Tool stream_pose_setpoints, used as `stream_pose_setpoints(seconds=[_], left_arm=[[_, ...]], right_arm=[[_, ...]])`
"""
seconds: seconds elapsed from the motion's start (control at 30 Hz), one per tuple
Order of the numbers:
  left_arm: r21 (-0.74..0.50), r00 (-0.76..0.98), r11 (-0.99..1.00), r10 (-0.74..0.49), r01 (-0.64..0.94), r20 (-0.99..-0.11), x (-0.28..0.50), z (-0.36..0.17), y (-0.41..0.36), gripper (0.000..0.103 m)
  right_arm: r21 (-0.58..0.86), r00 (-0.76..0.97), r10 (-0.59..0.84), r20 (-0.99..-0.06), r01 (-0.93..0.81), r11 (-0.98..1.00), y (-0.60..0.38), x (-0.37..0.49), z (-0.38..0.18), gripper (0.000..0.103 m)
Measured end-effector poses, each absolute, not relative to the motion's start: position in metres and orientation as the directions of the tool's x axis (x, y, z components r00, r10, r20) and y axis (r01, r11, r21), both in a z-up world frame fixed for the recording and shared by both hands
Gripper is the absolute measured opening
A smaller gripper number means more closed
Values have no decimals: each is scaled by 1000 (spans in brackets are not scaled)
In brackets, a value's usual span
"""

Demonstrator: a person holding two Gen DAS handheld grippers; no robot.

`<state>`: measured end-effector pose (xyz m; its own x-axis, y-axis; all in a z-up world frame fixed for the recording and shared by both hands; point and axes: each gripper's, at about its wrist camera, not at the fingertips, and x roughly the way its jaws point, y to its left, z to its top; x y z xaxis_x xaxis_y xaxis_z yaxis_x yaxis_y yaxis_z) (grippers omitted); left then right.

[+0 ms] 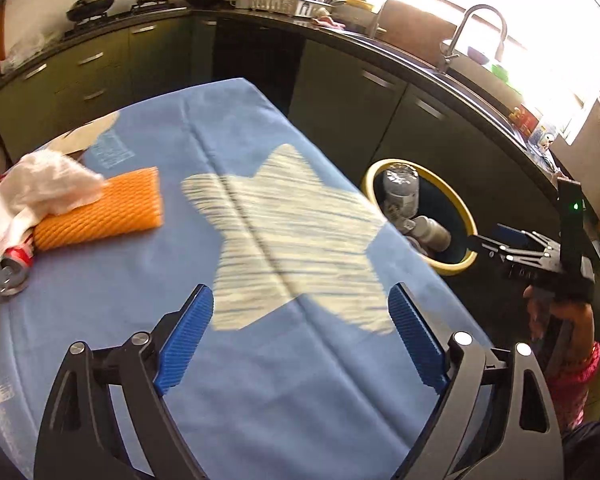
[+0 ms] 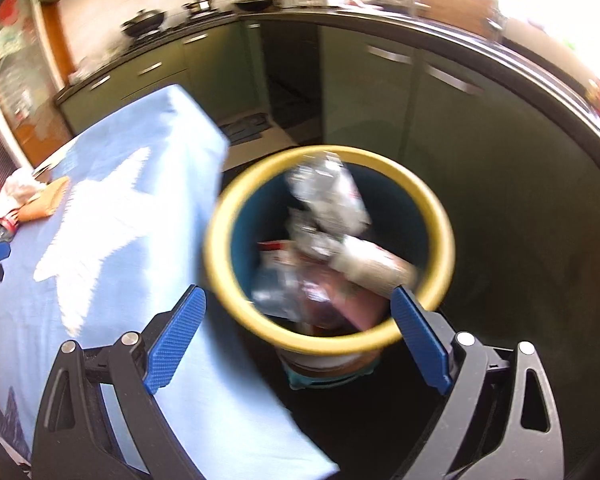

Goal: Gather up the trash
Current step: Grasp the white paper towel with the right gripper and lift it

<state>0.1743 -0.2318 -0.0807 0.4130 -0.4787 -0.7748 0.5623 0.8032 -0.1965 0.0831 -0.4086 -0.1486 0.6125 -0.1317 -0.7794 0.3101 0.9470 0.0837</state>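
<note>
A blue bin with a yellow rim (image 2: 236, 192) stands on the floor beside the table and holds plastic bottles (image 2: 332, 196) and wrappers; it also shows in the left wrist view (image 1: 466, 216). My right gripper (image 2: 298, 304) is open and empty, just above the bin's near rim; it also shows in the left wrist view (image 1: 488, 240). My left gripper (image 1: 302, 304) is open and empty over the blue tablecloth (image 1: 260, 380). At the table's left lie an orange foam net (image 1: 100, 210), a crumpled white tissue (image 1: 40, 188) and a red can (image 1: 12, 268).
Dark green kitchen cabinets (image 1: 340, 88) run around the back and right, with a stove, pans and a sink tap (image 1: 480, 28) on the counter. The bin stands in the narrow floor gap between table edge and cabinets. A white star marks the cloth (image 1: 284, 232).
</note>
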Motion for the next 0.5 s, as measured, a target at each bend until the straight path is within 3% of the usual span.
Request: stream_pose_setpoints(seconds=[0.33,0.5], left_arm=[[-138,545,879,-398,457,-738,179,-100,-83,90],[-166,571,898,-391,407,-722,186,-112,-47,91]], right_arm=[[70,648,44,-760,15,997,-284,169,-117,89],[142,659,228,-717,-182,973,-217,219,-94,86]])
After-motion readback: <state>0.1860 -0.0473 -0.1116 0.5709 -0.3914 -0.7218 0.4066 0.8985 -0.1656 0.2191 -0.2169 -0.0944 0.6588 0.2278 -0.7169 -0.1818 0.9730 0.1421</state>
